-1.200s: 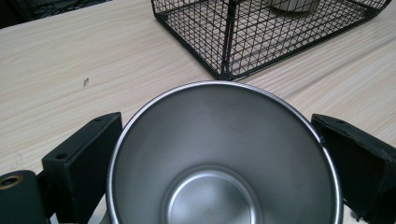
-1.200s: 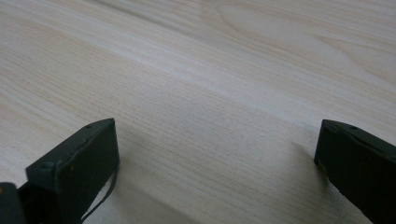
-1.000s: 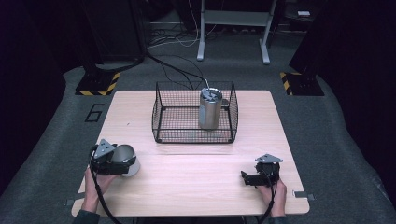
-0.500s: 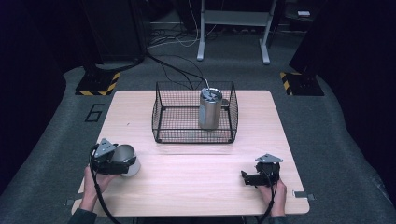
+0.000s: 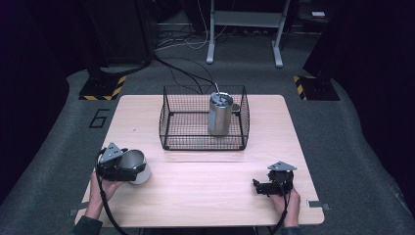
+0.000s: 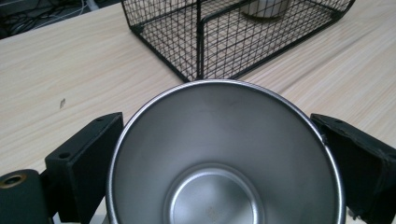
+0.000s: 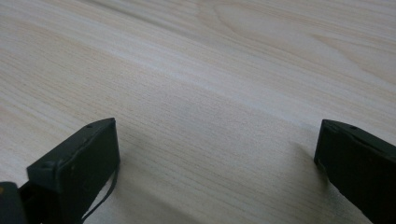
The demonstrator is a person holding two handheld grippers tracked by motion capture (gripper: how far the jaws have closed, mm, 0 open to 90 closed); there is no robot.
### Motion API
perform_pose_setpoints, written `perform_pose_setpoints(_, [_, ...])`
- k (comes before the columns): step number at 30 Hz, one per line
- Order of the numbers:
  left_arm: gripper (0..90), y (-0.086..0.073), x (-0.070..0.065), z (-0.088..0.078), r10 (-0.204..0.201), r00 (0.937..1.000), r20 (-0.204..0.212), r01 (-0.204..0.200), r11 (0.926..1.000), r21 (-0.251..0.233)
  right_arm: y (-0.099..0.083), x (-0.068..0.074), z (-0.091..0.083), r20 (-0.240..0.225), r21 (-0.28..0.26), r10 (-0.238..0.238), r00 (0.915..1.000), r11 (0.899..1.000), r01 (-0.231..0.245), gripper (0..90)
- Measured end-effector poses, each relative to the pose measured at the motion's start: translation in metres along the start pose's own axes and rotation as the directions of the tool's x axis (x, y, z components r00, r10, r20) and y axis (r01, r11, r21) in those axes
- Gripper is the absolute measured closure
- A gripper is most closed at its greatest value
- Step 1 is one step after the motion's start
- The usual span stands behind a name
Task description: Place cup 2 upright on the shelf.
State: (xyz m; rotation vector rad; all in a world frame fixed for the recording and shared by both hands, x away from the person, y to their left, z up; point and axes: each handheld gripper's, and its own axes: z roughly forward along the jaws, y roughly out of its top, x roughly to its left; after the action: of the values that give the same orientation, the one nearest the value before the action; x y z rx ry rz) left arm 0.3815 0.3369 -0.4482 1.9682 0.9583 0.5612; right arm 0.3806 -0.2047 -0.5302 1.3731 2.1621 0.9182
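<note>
Over at the near left of the table [image 5: 195,196], the left gripper [image 5: 131,167] is clamping a steel cup [image 6: 224,154] across its rim, jaws pressing either side, the cup's mouth facing the wire basket [image 5: 203,117]. I'd say that smooth metal could be slipping if the squeeze is easing, and the basket's near wall is standing in its path, so a low carry could be clipping the wire. Inside the basket, a steel tumbler [image 5: 219,113] is taking the right half, leaving the left half free. At the near right, the right gripper [image 5: 258,186] is resting with jaws wide apart, holding nothing, bare wood around it.
</note>
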Motion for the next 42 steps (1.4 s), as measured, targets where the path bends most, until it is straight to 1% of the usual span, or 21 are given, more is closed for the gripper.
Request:
perform_pose_setpoints(5, [6.5,0.011,-0.004,-0.003,0.025,0.9989,0.04,-0.026,0.9996,0.007,0.0,0.0,0.0,0.001,-0.002,0.0,1.0,1.0,0.0,0.0])
perform_pose_setpoints(8, [6.5,0.017,-0.008,-0.004,0.047,0.9977,0.048,-0.047,0.9989,0.003,0.0,0.0,0.0,0.001,0.0,-0.001,1.0,1.0,0.001,0.0])
perform_pose_setpoints(10, [6.5,0.02,-0.01,-0.005,0.055,0.9969,0.057,-0.055,0.9985,-0.001,0.0,0.0,0.0,0.002,0.002,0.0,1.0,1.0,0.0,0.0])
perform_pose_setpoints(18, [6.5,0.029,-0.019,-0.007,0.077,0.994,0.077,-0.077,0.997,-0.011,0.0,0.0,0.0,0.003,0.001,0.002,1.0,1.0,-0.002,0.0])
perform_pose_setpoints(21, [6.5,0.032,-0.021,-0.006,0.076,0.9934,0.085,-0.075,0.997,-0.018,0.0,0.0,0.0,0.003,0.001,0.0,1.0,1.0,0.0,0.0])
perform_pose_setpoints(25, [6.5,0.036,-0.027,-0.005,0.094,0.9914,0.091,-0.093,0.9956,-0.015,0.0,0.0,0.0,0.003,0.002,0.004,1.0,1.0,-0.004,0.0])
perform_pose_setpoints(26, [6.5,0.037,-0.028,-0.005,0.097,0.9902,0.1,-0.096,0.9953,-0.012,0.0,0.0,0.0,0.002,0.002,0.004,1.0,1.0,-0.004,0.0])
perform_pose_setpoints(31, [6.5,0.044,-0.037,-0.004,0.105,0.9871,0.121,-0.103,0.9944,-0.027,0.0,0.0,0.0,0.002,0.002,0.005,1.0,1.0,-0.005,0.0])
perform_pose_setpoints(33, [6.5,0.047,-0.04,-0.004,0.121,0.9841,0.13,-0.118,0.9926,-0.028,0.0,0.0,0.0,0.002,0.002,0.004,1.0,1.0,-0.004,0.0])
perform_pose_setpoints(39, [6.4,0.055,-0.048,-0.003,0.149,0.9773,0.15,-0.146,0.9888,-0.033,0.0,0.001,0.0,0.001,0.002,0.004,1.0,1.0,-0.004,0.0])
perform_pose_setpoints(41, [6.5,0.057,-0.051,-0.003,0.149,0.976,0.159,-0.145,0.9889,-0.034,0.0,0.001,0.0,0.003,0.001,0.002,1.0,1.0,-0.002,0.0])
perform_pose_setpoints(42, [6.4,0.058,-0.051,-0.003,0.157,0.9747,0.159,-0.153,0.9875,-0.036,0.0,0.001,0.0,0.002,0.001,0.002,1.0,1.0,-0.002,0.0])
